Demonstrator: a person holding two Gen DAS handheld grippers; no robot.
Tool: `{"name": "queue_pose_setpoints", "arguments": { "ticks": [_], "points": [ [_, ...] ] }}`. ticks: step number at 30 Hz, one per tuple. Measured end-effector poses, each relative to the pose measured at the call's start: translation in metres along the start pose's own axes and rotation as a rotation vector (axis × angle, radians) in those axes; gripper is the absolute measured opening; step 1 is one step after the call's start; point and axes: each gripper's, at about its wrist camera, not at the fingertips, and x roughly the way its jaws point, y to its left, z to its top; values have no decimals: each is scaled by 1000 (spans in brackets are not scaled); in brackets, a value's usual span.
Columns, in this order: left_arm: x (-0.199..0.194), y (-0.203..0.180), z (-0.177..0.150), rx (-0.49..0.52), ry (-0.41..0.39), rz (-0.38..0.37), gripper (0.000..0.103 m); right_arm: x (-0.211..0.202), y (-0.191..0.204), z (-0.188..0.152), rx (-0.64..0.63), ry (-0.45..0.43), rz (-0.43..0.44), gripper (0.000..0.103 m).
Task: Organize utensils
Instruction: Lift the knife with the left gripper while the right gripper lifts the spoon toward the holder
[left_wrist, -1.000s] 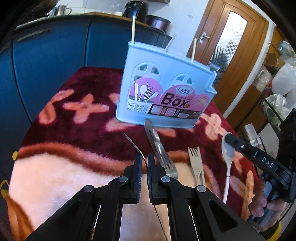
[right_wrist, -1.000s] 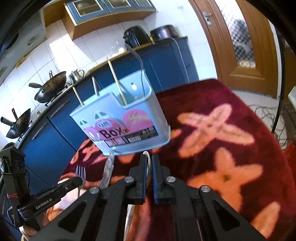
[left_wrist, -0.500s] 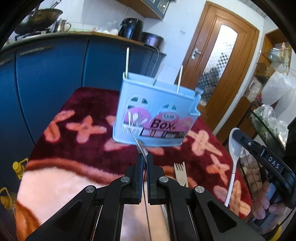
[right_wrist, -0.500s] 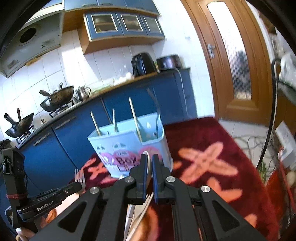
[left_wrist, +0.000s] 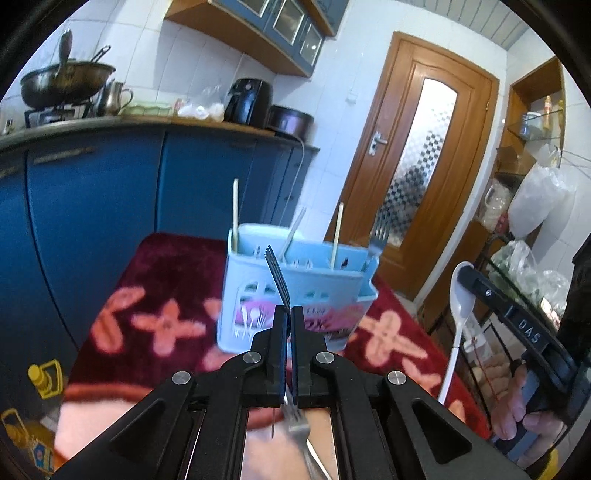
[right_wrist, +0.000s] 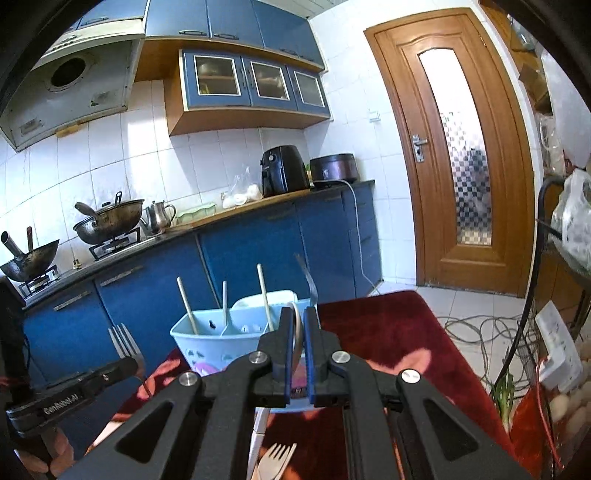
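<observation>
With left gripper (left_wrist: 289, 314) clamped on metal fork (left_wrist: 277, 275) and right gripper (right_wrist: 299, 321) on white spoon (left_wrist: 461, 295), lower each upright into separate compartments of blue caddy (right_wrist: 207, 339), clear of standing handles.

Metal fork (left_wrist: 277, 277) and white spoon (left_wrist: 460, 306) raised before blue caddy (left_wrist: 255, 295) (upright).

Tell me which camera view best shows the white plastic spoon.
The left wrist view: the white plastic spoon appears whole, bowl up, held by the right gripper. The right wrist view shows only its edge between that gripper's fingers.
</observation>
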Motion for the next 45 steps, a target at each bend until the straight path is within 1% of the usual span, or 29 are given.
{"name": "queue_pose_setpoints", "arguments": {
  "ticks": [6,11,14,17,23,28,33,41,45],
  "points": [
    [-8,-8,32,22,-63,-18,1,6,2,9,-11,-23,-4,7],
    [-17,-22,62,86,-147,0,1,10,3,12,-23,-29,-9,7],
    [-18,-28,77,108,-184,9,1,11,1,11,-21,-28,-9,7],
    [-15,-31,93,126,-213,18,1,12,0,10,-20,-28,-12,7],
    [5,-30,111,139,-243,45,1,16,-5,11,-24,-31,-25,7],
    [31,-23,110,128,-224,72,1,24,-10,16,-34,-47,-43,7],
    [62,-13,101,96,-165,75,1,38,-11,26,-40,-61,-55,7],
    [86,-3,84,91,-124,77,1,69,4,47,-93,-117,-87,7],
    [92,3,79,87,-111,78,1,88,14,52,-134,-150,-122,7]
  ]
}}
